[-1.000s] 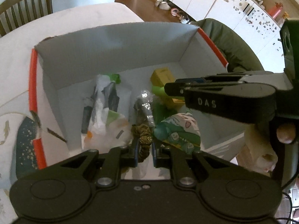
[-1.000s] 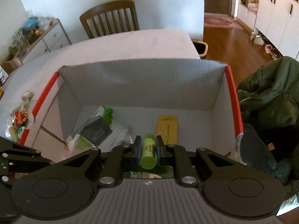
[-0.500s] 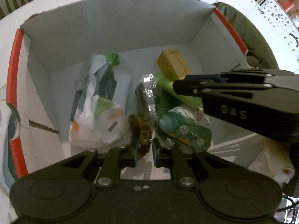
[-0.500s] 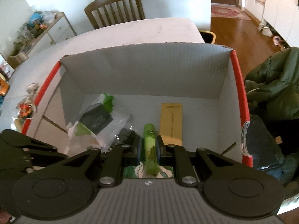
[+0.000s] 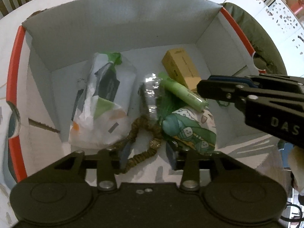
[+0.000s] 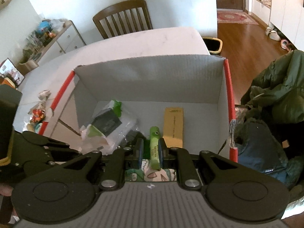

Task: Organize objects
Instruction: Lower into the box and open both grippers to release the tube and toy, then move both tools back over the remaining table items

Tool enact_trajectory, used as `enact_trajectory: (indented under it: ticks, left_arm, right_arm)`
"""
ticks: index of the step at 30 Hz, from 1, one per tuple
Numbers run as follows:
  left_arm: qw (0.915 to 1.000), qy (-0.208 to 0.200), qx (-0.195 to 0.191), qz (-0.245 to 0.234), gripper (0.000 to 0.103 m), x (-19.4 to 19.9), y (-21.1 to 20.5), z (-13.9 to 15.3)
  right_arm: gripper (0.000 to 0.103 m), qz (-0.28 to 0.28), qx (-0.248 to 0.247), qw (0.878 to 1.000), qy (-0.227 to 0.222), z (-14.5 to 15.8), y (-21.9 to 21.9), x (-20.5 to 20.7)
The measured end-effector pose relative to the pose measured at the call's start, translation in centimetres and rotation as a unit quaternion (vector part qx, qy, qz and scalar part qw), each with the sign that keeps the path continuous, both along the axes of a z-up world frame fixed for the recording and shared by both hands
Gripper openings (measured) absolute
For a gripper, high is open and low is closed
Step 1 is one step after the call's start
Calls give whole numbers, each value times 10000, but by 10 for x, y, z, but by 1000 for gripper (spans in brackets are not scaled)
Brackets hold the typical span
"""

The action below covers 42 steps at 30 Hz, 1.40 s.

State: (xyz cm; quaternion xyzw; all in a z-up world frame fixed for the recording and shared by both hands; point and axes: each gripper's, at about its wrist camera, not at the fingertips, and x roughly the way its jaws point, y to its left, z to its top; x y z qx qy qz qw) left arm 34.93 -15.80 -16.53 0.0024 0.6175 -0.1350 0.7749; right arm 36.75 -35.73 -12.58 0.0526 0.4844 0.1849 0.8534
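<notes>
Inside the cardboard box [image 6: 152, 79], the right hand-held gripper [image 6: 150, 151] pinches a green tube [image 6: 154, 148] beside the yellow carton [image 6: 173, 127]. The left hand-held gripper [image 5: 148, 152] hangs spread above a braided cord [image 5: 140, 155].

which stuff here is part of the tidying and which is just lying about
Part of the job:
cardboard box
green tube between the right claw fingers
braided cord by the open left claw
yellow carton

Lying about:
wooden chair
green jacket
</notes>
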Motion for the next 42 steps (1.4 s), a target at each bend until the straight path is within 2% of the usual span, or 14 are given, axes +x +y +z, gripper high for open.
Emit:
enact_trajectory:
  ticks: [2, 7, 13, 18, 27, 33, 36, 38, 40, 42]
  left_arm:
    - [10000, -73, 1, 35, 55, -4, 1, 3]
    - [9995, -283, -130, 22, 56, -15, 2, 17]
    - [9968, -751, -265, -15, 58, -39, 2, 50]
    - [9913, -1263, -366, 8, 63, -51, 6, 80]
    - [9811, -1861, -483, 234, 72, -76, 39, 117]
    - [9742, -2142, -613, 368, 76, -97, 69, 137]
    - [9725, -2206, -616, 431, 76, -106, 84, 144]
    - [9708, -2270, -599, 493, 78, -111, 95, 147]
    - [9691, -2343, -549, 543, 80, -117, 106, 150]
    - [9669, -2440, -471, 578, 83, -125, 119, 154]
  right_arm:
    - [15, 3, -21, 10000, -53, 5, 0, -3]
    - [15, 35, -19, 9997, -225, 18, -1, -14]
    - [15, 30, 104, 9992, -388, 33, 1, -28]
    - [15, 34, 149, 9980, -607, 49, 6, -43]
    - [15, -101, 376, 9968, -698, 70, 20, -65]
    - [15, -108, 350, 9952, -905, 83, 39, -86]
    - [16, -155, 464, 9951, -860, 87, 49, -93]
    - [17, -196, 475, 9948, -881, 90, 56, -97]
    - [27, -218, 486, 9944, -914, 93, 65, -102]
    - [30, -218, 491, 9937, -981, 96, 74, -108]
